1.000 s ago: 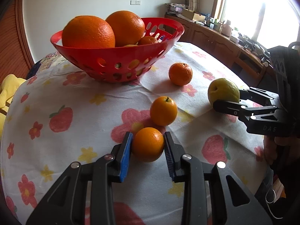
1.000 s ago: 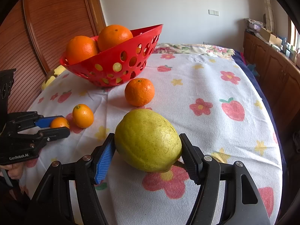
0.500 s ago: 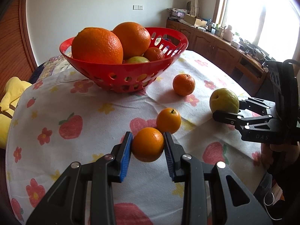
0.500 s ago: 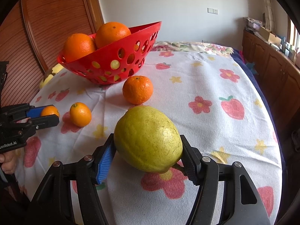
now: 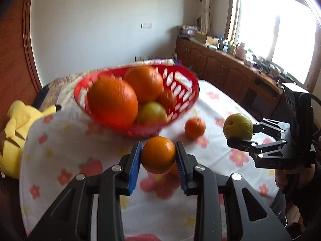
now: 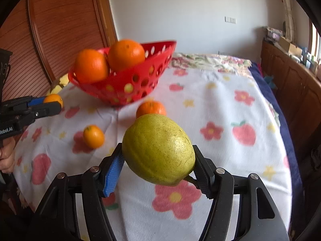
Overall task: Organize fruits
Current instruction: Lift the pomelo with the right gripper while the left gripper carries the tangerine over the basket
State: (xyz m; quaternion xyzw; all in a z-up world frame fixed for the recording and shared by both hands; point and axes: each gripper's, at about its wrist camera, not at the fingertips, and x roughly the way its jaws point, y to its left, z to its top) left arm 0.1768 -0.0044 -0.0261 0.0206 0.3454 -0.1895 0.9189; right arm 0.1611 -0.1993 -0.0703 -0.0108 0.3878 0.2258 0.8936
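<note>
My left gripper (image 5: 158,156) is shut on a small orange (image 5: 158,154) and holds it in the air in front of the red basket (image 5: 180,112). The basket holds two big oranges (image 5: 112,101), a yellow-green fruit (image 5: 151,112) and a small orange. My right gripper (image 6: 158,168) is shut on a yellow-green lemon (image 6: 158,149), lifted above the cloth; it also shows in the left wrist view (image 5: 238,127). A tangerine (image 6: 150,109) and a small orange (image 6: 93,136) lie on the table in front of the basket (image 6: 128,80).
The table carries a white cloth with flowers and strawberries (image 6: 220,104). A yellow plush toy (image 5: 18,128) lies at its left edge. Wooden cabinets (image 5: 230,74) run along the right wall under a window. A wooden sliding door (image 6: 60,30) stands behind the basket.
Both grippers have risen off the table with their fruit. The left one has lifted the small orange well above the cloth and closer to the basket; the lemon is now clear of the table.
</note>
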